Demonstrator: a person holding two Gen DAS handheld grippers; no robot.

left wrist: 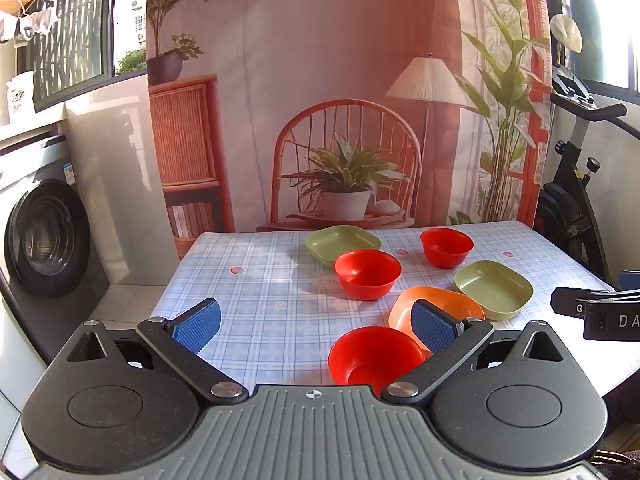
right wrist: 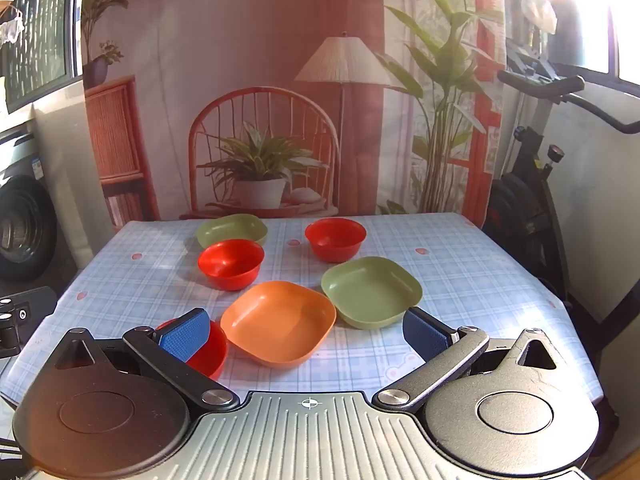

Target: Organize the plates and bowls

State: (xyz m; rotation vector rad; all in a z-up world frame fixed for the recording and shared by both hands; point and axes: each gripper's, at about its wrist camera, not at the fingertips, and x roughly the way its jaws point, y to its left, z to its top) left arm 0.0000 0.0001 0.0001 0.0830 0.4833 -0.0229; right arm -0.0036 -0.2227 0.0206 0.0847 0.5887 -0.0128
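On the checked blue tablecloth [right wrist: 460, 280] six dishes are sitting loose, nothing stacked. Across the middle of the right wrist view, the orange plate [right wrist: 279, 322] is lying lowest, with a green plate [right wrist: 370, 291] just beside it on its right. Another green plate [right wrist: 232, 229] is sitting further up, toward the backdrop, with a red bowl [right wrist: 231, 263] right in front of it. A second red bowl [right wrist: 335, 238] is standing up and right of that one, apart from the rest. The third red bowl [right wrist: 208, 350] is peeking out low on the left, partly hidden behind a blue pad.

Both tools are hanging over the near edge with nothing in them. The right gripper [right wrist: 306, 334] is showing its jaws spread wide, with the orange plate in the gap but neither pad touching it. The left gripper [left wrist: 316, 322] is spread just as wide, framing the nearest red bowl [left wrist: 374, 354] low in its view.
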